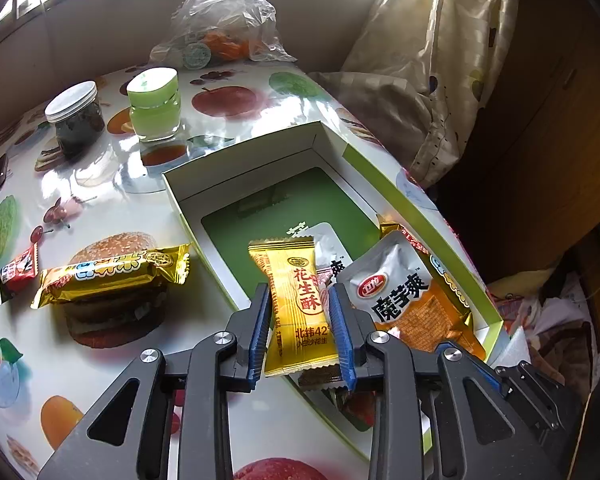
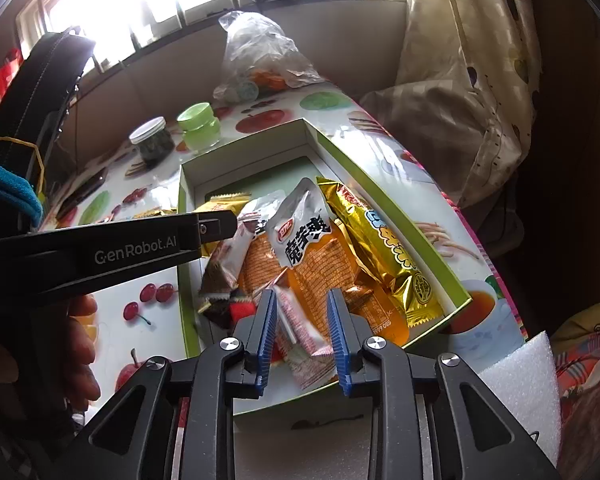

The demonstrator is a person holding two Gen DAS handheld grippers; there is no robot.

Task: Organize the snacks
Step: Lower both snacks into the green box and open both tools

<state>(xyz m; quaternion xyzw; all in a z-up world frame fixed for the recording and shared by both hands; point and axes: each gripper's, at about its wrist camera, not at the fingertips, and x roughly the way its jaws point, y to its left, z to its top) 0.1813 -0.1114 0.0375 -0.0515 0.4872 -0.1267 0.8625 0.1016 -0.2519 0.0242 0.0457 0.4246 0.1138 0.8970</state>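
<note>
Left jaws (image 1: 299,334) frame a gold 花生酥 packet (image 1: 296,300) (pads barely apart); right jaws (image 2: 302,338) spread.

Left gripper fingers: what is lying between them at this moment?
In the left wrist view, a yellow peanut candy packet stands between the fingers of the left gripper, above the open box. Whether the fingers press it is unclear.

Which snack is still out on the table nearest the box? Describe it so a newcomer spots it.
Start at the open white box with green walls on the fruit-print table. Just left of it, over the printed hamburger, lies a long gold wrapper with blue-and-white lettering. The small red packet further left is shorter and darker.
</note>
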